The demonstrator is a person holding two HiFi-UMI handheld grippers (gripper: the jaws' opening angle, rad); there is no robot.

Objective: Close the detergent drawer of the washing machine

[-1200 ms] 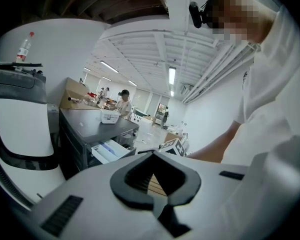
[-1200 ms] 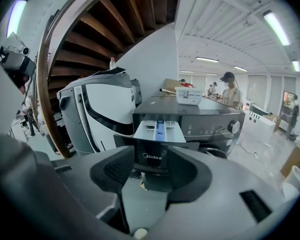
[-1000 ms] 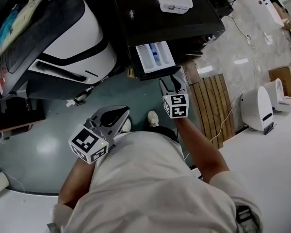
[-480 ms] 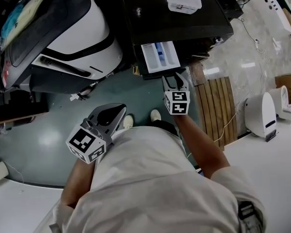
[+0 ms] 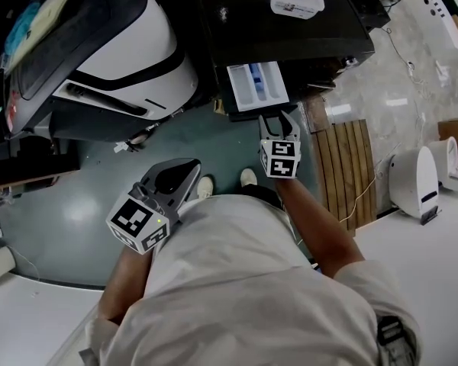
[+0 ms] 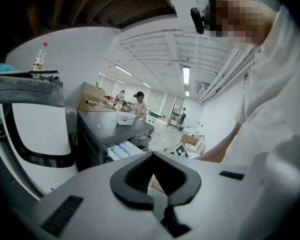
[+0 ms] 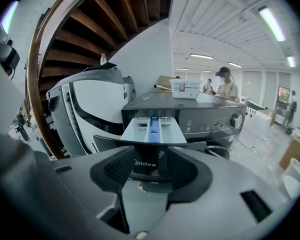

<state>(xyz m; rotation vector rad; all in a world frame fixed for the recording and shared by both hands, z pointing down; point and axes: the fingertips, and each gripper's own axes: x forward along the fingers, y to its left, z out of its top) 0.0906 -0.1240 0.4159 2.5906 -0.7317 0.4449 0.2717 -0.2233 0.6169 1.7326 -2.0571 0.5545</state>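
Our left gripper (image 6: 152, 156) low beside our body, its fingertips pressed together on nothing, our right gripper (image 7: 152, 171) held forward with fingers spread, the pale grey plastic detergent drawer (image 7: 135, 129) pulled out just beyond them, projecting from the dark grey washing machine (image 7: 210, 115)

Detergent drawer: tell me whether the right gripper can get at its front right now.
Probably yes. The right gripper sits open just before the open detergent drawer, with nothing visible between them.
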